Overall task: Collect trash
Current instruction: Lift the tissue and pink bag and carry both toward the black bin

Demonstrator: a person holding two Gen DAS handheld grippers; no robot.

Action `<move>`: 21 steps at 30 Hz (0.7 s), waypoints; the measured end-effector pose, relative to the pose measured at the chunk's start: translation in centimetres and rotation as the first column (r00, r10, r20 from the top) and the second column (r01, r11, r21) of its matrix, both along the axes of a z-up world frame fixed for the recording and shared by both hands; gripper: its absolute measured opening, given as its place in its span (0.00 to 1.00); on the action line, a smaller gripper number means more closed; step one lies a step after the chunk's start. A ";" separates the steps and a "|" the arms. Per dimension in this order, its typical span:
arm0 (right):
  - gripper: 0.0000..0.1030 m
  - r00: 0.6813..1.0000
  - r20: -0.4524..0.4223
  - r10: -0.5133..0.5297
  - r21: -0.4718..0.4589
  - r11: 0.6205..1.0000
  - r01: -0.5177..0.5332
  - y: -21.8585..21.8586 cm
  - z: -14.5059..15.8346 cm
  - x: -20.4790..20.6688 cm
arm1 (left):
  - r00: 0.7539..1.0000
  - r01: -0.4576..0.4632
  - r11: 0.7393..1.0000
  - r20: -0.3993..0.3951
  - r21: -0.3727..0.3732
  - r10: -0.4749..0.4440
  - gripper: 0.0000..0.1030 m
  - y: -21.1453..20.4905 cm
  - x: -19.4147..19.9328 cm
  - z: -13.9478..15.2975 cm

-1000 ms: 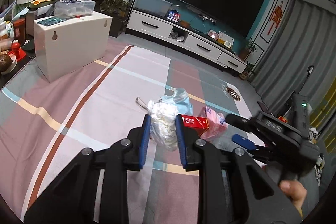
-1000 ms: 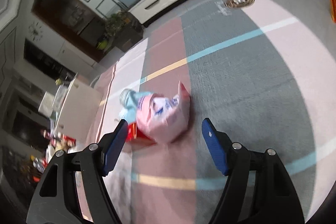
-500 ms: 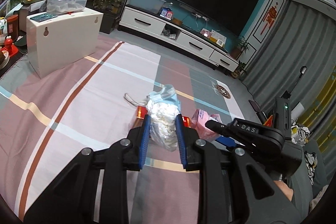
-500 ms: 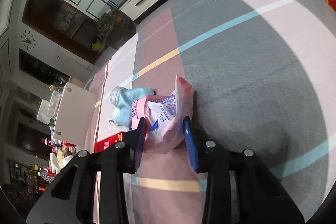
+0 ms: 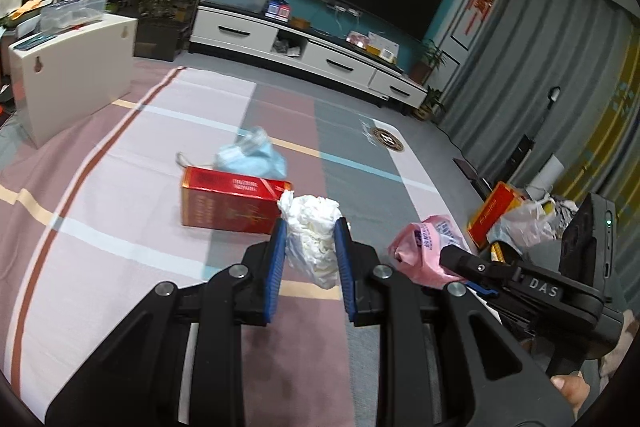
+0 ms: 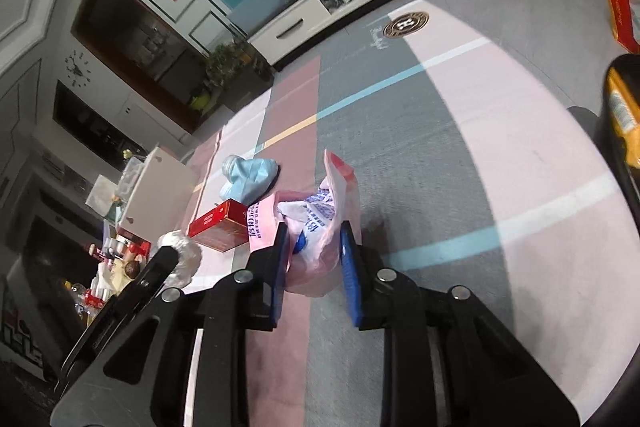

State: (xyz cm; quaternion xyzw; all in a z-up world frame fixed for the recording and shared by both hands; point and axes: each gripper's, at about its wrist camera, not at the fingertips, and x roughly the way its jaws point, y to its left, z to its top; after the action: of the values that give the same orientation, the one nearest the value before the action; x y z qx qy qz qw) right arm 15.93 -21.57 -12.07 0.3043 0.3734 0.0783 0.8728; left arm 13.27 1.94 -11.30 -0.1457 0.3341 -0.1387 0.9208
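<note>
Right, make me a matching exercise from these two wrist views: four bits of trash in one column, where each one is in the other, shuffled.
Things:
1. white crumpled tissue
2. pink plastic bag
3. red box
4. blue face mask

Places:
A. flat on the rug, in no gripper
B. between the left gripper's pads
C. on the rug just beyond the red box
D. between the closing pads of the right gripper

Pairs: 1-B, 2-D, 3-A, 4-C

Left tongs clamp a crumpled white wad above the striped rug; a red box and blue mask lie beyond, with a pink bag at right.
</note>
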 end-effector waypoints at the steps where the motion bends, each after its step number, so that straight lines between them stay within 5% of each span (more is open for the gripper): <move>1: 0.24 1.000 0.013 -0.004 0.010 1.000 0.004 -0.4 -0.1 -0.4 | 1.000 0.012 1.000 0.001 0.001 -0.012 0.24 -0.4 -0.2 0.0; 21: 0.24 0.996 0.093 -0.014 -0.076 0.997 0.022 -2.8 1.4 -3.7 | 0.986 0.167 0.983 -0.019 0.073 -0.166 0.24 -4.5 -2.6 -1.0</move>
State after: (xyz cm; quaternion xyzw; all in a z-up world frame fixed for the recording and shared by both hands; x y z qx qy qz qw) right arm 12.28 -24.41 -10.70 0.2699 0.3327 0.0699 0.9009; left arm 10.67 -2.58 -12.28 -0.0839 0.3559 -0.2019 0.9086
